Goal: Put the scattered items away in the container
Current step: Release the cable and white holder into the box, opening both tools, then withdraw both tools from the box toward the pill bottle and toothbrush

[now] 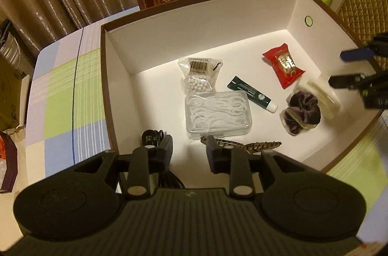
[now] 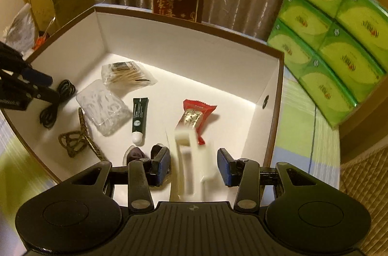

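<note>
Your right hand-held gripper (image 2: 193, 166) is hanging spread over the box (image 2: 169, 21), the cream hair claw (image 2: 185, 154) lying loose between its fingers; your left hand-held gripper (image 1: 189, 151) is parted beside the black cable (image 1: 151, 137). Everything visible is sitting inside, so tidying is looking nearly finished.
</note>
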The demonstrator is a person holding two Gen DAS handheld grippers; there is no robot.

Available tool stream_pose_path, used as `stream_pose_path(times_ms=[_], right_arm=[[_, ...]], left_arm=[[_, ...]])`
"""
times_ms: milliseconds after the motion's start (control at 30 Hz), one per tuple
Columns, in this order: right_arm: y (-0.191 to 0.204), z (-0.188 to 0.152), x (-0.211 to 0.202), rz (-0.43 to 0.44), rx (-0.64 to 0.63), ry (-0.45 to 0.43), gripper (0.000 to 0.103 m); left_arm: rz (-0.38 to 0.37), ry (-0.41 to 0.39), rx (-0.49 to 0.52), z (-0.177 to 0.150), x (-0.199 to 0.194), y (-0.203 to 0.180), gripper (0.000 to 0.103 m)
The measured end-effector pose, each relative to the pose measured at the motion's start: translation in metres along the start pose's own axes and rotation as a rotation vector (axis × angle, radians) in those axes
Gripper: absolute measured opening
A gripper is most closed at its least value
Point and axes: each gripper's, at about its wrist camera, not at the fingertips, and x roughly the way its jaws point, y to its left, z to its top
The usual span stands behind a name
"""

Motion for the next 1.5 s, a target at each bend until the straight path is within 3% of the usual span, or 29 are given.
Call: stream_pose_path(times_ms=[33,67,200,400,533,733,1500], right_arm=[[0.001,0.0,-0.002,0.002,-0.004,-0.016,0.074],[0.001,-0.001,-0.005,0.009,-0.007,-0.033,0.077],[0.003,0.0,-0.013,0.032,-0.009,-0.055,0.079],[0.004,-0.005,-0.023,0.054,0.016,-0.047,0.09],[0.002,-0.009,-0.03,0.057,0.048,-0.048,0.091],[-0.001,-0.015,-0.046,0.058,0.081,-0.065,0.091],[0.016,-0.039,-0.107,0.124,0.101,-0.177,0.091]], left_arm=[[-0.003,-0.003,-0.003,-0.001,-0.001,0.0,0.026],[-0.004,-0.006,-0.006,-0.001,-0.003,0.0,0.026],[-0.013,-0.015,-0.016,-0.004,-0.009,0.0,0.033],[-0.006,-0.044,-0.032,-0.008,-0.023,-0.003,0.047],[-0.006,-0.058,-0.059,-0.011,-0.035,-0.005,0.059],[-0.006,-0.075,-0.077,-0.017,-0.054,-0.009,0.069],[-0.013,-0.132,-0.096,-0.054,-0.111,-0.038,0.071]])
